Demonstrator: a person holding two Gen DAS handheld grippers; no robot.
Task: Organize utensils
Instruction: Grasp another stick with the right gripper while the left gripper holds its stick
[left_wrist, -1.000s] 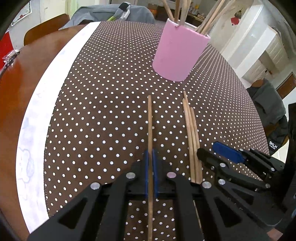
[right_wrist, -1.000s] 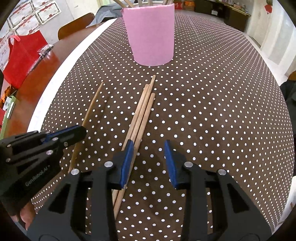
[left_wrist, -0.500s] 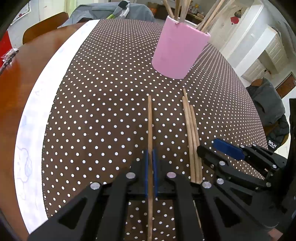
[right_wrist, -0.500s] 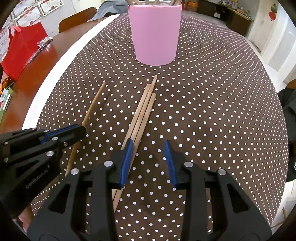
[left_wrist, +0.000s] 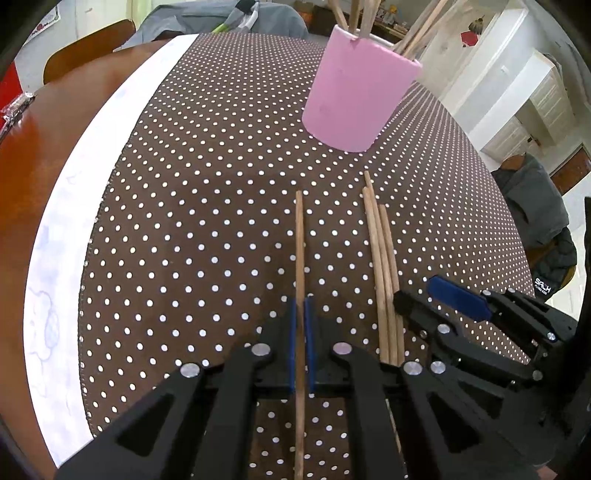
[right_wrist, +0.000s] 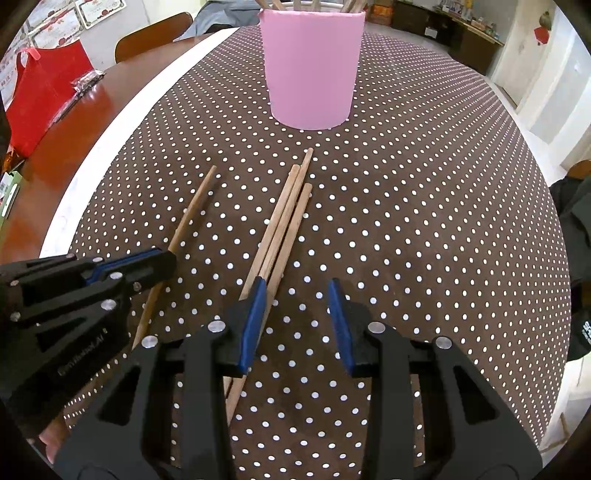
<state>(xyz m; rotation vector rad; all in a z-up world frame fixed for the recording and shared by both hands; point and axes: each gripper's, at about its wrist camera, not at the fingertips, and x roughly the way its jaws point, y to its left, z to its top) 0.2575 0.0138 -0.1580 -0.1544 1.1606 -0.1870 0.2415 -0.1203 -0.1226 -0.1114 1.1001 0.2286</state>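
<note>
My left gripper (left_wrist: 300, 314) is shut on a single wooden chopstick (left_wrist: 300, 243) that points toward the pink cup (left_wrist: 356, 98); it also shows in the right wrist view (right_wrist: 192, 210). The cup holds several chopsticks upright. Three more chopsticks (left_wrist: 382, 258) lie side by side on the dotted cloth to the right. My right gripper (right_wrist: 297, 295) is open and empty, low over the cloth, its left finger beside that bundle (right_wrist: 284, 221). The pink cup (right_wrist: 312, 70) stands straight ahead of it.
A brown polka-dot cloth (left_wrist: 207, 206) with a white border covers the wooden table (left_wrist: 29, 155). A red bag (right_wrist: 40, 96) sits at the far left. Chairs with grey clothing stand behind the table (left_wrist: 229, 18) and at the right (left_wrist: 535, 206).
Both grippers have drawn back slightly and risen a little; the pink cup looks a bit farther off. The left gripper keeps its hold on the single chopstick.
</note>
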